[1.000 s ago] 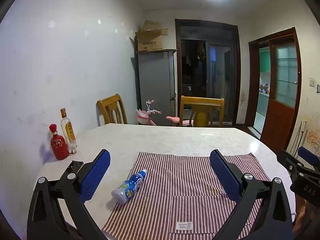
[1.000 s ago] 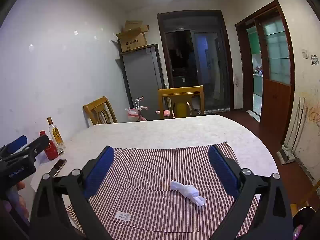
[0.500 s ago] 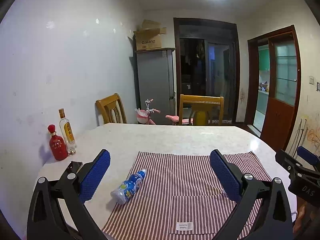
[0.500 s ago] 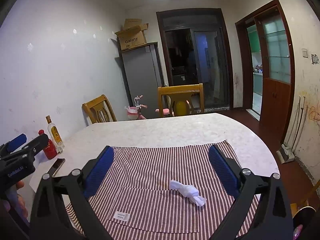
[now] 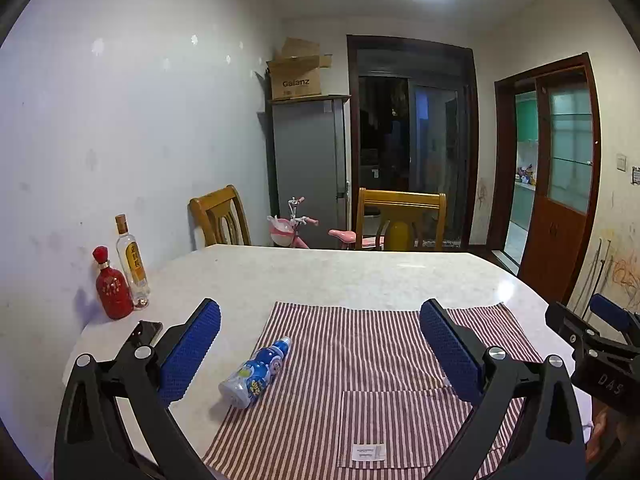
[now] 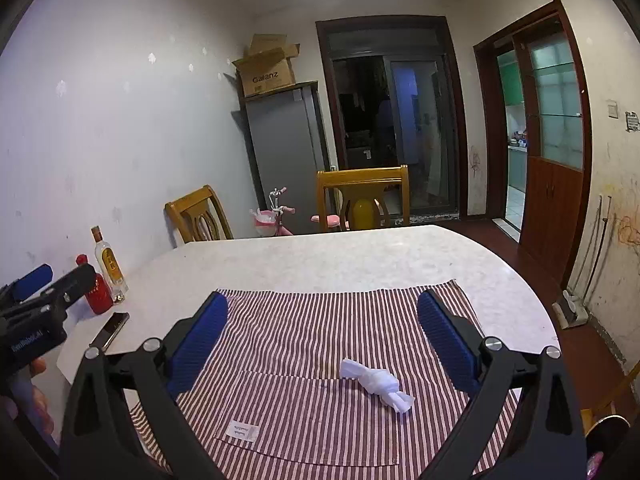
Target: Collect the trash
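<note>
Grippers above a striped cloth point(image 6: 320, 320) — both empty.
Left gripper point(image 5: 320, 352) and right gripper point(image 6: 322, 340) spread wide; small blue bottle point(image 5: 256, 372) lies at the cloth's left edge, knotted white tissue point(image 6: 378, 384) on its middle.

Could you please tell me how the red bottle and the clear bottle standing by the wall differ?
The red bottle is squat and opaque; the clear bottle is taller, slimmer and see-through. The red bottle has a red stopper; the clear bottle has a brown cap and yellow label. Both stand upright, side by side.
</note>
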`<state>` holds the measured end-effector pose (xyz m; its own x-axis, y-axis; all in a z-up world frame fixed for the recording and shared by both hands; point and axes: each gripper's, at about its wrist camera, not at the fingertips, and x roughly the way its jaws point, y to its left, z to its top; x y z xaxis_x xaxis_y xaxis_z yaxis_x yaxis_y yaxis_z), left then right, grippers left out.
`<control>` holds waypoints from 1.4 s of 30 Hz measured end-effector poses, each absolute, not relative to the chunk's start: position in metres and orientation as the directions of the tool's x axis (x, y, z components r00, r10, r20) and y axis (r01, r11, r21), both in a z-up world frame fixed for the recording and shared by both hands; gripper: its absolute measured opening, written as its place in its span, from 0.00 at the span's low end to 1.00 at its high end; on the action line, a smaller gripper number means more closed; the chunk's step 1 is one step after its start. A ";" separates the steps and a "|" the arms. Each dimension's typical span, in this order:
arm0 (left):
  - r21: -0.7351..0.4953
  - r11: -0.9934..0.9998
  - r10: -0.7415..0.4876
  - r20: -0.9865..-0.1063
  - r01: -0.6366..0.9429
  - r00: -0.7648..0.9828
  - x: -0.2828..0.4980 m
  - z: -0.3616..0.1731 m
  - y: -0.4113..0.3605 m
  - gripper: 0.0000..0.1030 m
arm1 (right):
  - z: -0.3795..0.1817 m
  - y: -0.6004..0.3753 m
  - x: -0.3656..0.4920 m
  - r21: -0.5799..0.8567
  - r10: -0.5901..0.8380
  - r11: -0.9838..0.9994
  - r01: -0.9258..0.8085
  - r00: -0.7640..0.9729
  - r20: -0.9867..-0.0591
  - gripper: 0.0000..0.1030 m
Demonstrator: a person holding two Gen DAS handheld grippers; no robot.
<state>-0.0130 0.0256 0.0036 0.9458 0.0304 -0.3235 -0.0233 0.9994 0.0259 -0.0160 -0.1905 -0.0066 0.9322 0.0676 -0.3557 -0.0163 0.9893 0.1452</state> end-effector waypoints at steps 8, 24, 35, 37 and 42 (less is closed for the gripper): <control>0.041 0.998 0.055 -0.351 -0.043 0.935 -0.002 -0.009 0.040 0.94 | -0.032 -0.201 0.032 0.087 0.168 0.986 -0.144 0.872 -0.460 0.94; 0.089 0.966 0.255 -0.482 -0.243 0.838 0.047 -0.056 0.143 0.94 | -0.211 -0.222 0.169 0.006 0.084 0.977 -0.213 0.361 -0.929 0.39; 0.118 0.990 0.139 -0.676 -0.080 0.724 0.126 -0.132 0.161 0.94 | -0.137 -0.239 0.132 0.158 0.193 0.981 -0.112 0.513 -0.836 0.23; 0.170 0.985 0.117 -0.716 0.009 0.688 0.151 -0.151 0.150 0.94 | -0.130 -0.236 0.121 0.215 0.243 0.970 -0.116 0.526 -0.815 0.23; 0.295 0.948 0.155 -0.760 0.123 0.631 0.196 -0.189 0.133 0.94 | -0.126 -0.227 0.114 0.283 0.304 0.951 -0.123 0.524 -0.795 0.24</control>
<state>0.1960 0.1333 -0.1889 0.6308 0.1547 -0.7604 0.1231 0.9476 0.2949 0.1137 -0.2271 -0.1256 0.5245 0.3045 -0.7951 -0.1232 0.9512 0.2830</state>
